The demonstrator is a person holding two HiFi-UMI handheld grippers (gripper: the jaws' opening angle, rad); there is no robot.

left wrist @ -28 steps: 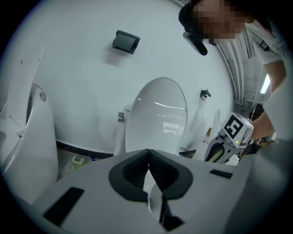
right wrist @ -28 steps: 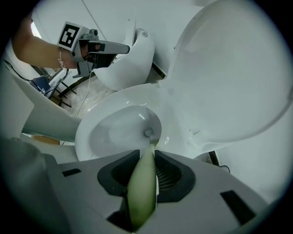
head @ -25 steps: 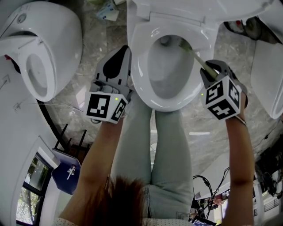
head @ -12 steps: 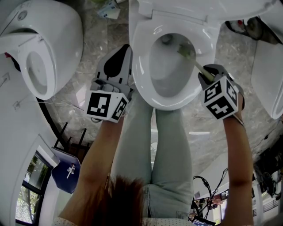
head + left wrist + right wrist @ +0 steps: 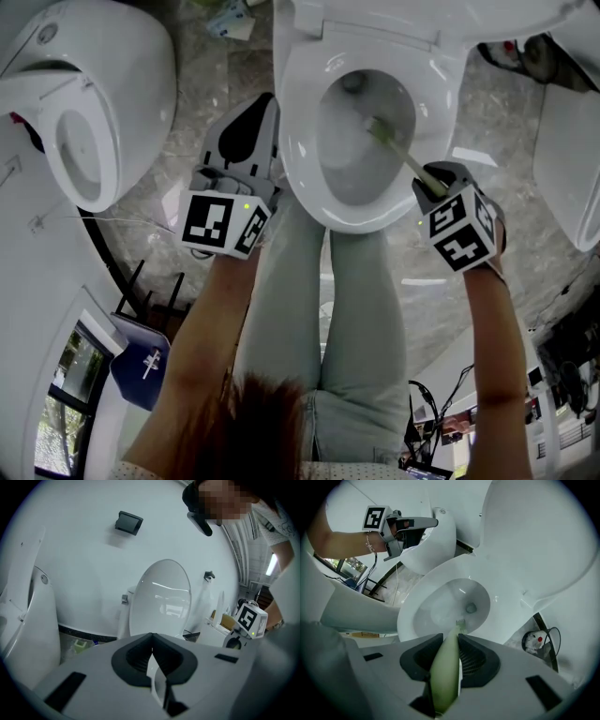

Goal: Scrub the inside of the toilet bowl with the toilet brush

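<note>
Okay, right claw [image 5: 451,639] pinches the toilet brush [image 5: 394,147], bristles inside the toilet bowl [image 5: 298,178]; left claw [image 5: 151,641] pressed together (empty, beside the rim).

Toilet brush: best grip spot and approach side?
Grip the toilet brush on its slim green handle's upper end, coming from the front-right of the toilet bowl. The handle slants up out that way, bristles down inside; the right gripper is shut on it there.

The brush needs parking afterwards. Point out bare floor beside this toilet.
Bare marble floor lies between the neighbouring toilet and the toilet bowl, beside the left hand-held gripper. A narrower patch lies right of the bowl, crowded by cabled clutter behind.
</note>
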